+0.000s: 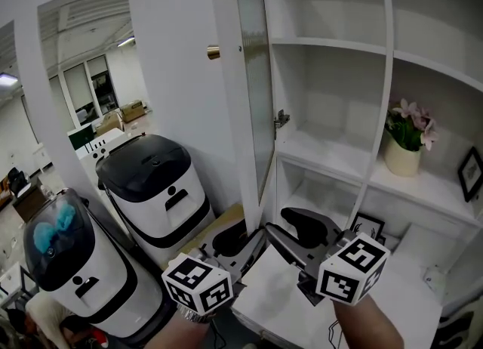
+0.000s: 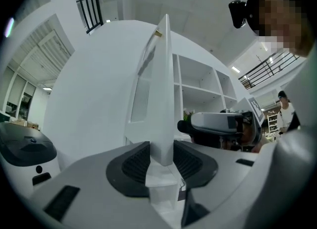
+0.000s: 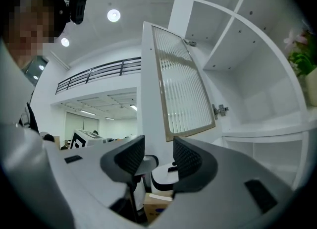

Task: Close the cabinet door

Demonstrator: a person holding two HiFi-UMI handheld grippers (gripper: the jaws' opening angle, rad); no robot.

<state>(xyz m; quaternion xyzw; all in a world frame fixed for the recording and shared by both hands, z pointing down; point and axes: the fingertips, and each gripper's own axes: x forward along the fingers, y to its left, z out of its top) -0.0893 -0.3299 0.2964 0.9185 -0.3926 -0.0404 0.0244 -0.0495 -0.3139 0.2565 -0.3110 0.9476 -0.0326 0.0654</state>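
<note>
The white cabinet door (image 1: 253,98) with a ribbed glass pane and a brass knob (image 1: 213,53) stands swung out from the open cabinet (image 1: 332,45). My left gripper (image 1: 243,240) is at the door's bottom corner. In the left gripper view, the door's (image 2: 161,99) thin edge stands between the jaws of the left gripper (image 2: 162,159), which looks open, with the pads close beside it. My right gripper (image 1: 278,225) is just inside the door, open and empty. In the right gripper view, the right gripper (image 3: 158,156) faces the door's inner side (image 3: 183,94).
Two white-and-black machines (image 1: 155,189) (image 1: 68,264) stand on the floor left of the door, with a cardboard box (image 1: 226,223) by its foot. A flower pot (image 1: 407,140) and a small picture frame (image 1: 472,174) sit on the cabinet shelves. A low white surface (image 1: 279,294) lies below my hands.
</note>
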